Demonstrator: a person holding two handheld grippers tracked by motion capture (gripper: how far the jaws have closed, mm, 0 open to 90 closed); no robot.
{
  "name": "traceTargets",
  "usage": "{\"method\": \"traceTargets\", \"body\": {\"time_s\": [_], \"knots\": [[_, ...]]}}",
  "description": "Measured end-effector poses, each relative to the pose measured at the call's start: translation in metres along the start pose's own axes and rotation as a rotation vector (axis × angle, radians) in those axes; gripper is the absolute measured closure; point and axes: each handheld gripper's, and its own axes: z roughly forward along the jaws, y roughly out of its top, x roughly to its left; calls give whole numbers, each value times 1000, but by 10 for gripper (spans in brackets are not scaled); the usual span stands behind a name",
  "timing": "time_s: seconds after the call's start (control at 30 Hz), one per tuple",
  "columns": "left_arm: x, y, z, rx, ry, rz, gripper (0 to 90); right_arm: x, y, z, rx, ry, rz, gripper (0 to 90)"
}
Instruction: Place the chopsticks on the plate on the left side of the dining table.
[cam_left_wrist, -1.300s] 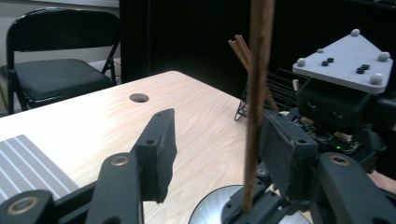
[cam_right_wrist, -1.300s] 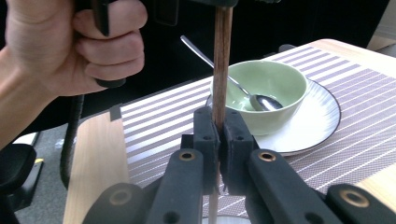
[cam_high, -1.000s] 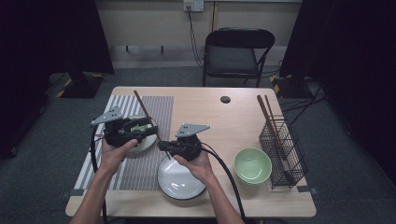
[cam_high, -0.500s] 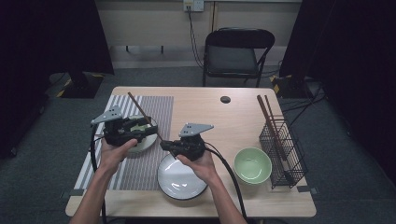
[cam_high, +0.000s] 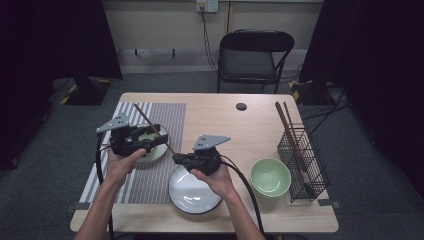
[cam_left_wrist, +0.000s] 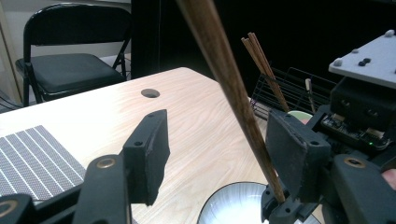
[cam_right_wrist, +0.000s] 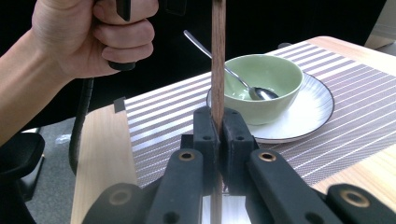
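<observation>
**Chopstick held between two grippers over the mat's edge**

The chopstick (cam_high: 152, 126) is pinched near its lower end by the right gripper (cam_high: 179, 159), whose jaws are pressed together on the stick (the right gripper view shows the wood squeezed between the two black pads). It hangs in the air above the right edge of the striped placemat (cam_high: 165, 112), just above the empty white plate (cam_high: 192, 192).

Its long axis runs on a diagonal in the high view: the gripped end sits low and toward the person, and the free end rises up and away to the left, passing over the green bowl (cam_right_wrist: 261, 86) with its spoon (cam_right_wrist: 219, 63) on a saucer (cam_right_wrist: 308, 116).

The left gripper (cam_left_wrist: 219, 154) has its jaws spread apart, with the stick lying between them, close to the right-hand pad and not yet squeezed.

This looks like a hand-over. To do it well, the left jaws should close squarely across the stick while the right holds it firm; the right should let go only once that second grip is sure, or the stick could pivot and drop onto the plate.

Farther right stand another green bowl (cam_high: 270, 176) and a wire rack (cam_high: 302, 160) holding more chopsticks (cam_high: 287, 127).
</observation>
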Motion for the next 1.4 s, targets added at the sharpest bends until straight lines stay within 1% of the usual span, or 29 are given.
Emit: {"method": "traceTargets", "body": {"time_s": [0.07, 0.2, 0.23, 0.3, 0.47, 0.53, 0.6, 0.67, 0.77, 0.83, 0.87, 0.9, 1.0, 1.07, 1.2, 1.23, 1.33, 1.37, 1.4], "knots": [[1, 0, -1, 0, 2, 4, 400, 0, 2, -2, 4, -5, -5, 862], [4, -1, -2, -5, 10, -6, 401, -1, 5, -4, 0, -12, -10, 861], [5, -2, -2, -12, 5, -10, 403, -1, 6, -5, 0, -11, -6, 861], [6, -3, -1, -6, 16, -11, 405, -3, 6, -7, -3, -14, 1, 861], [8, -5, -1, 3, 11, -16, 404, -3, 7, -8, -2, -18, 2, 860], [7, -4, -1, 6, 14, -11, 403, -3, 6, -8, 0, -16, 6, 860], [7, -4, -1, 5, 0, -8, 400, -3, 4, -7, 0, -8, 7, 861], [8, -4, -2, 9, 3, 0, 392, -3, 1, -6, 4, 1, 10, 861], [10, -3, -6, -17, -1, -20, 387, -2, -3, -4, 16, 10, 9, 862], [12, -2, -9, -20, 7, -19, 387, -1, -6, -2, 25, 12, 8, 862], [13, -1, -11, -22, 18, -17, 387, -1, -8, -2, 29, 13, 9, 862], [14, -2, -13, -28, 20, -23, 387, -1, -9, -2, 29, 15, 11, 862], [19, -2, -17, -26, 48, -29, 392, 0, -10, -4, 30, 11, 12, 862], [20, -4, -17, -26, 48, -42, 391, 0, -9, -7, 23, 4, 8, 862], [20, -4, -15, -21, 43, -37, 390, 0, -7, -11, 30, -3, 4, 861], [20, -4, -15, -16, 46, -29, 390, 0, -7, -12, 28, -3, 2, 861], [20, -5, -14, -5, 58, -26, 389, -1, -6, -17, 26, -9, -1, 859], [21, -6, -13, 1, 65, -27, 389, -2, -5, -18, 27, -9, -3, 859], [21, -7, -13, 5, 62, -33, 389, -3, -4, -20, 31, -9, -4, 859]]}}
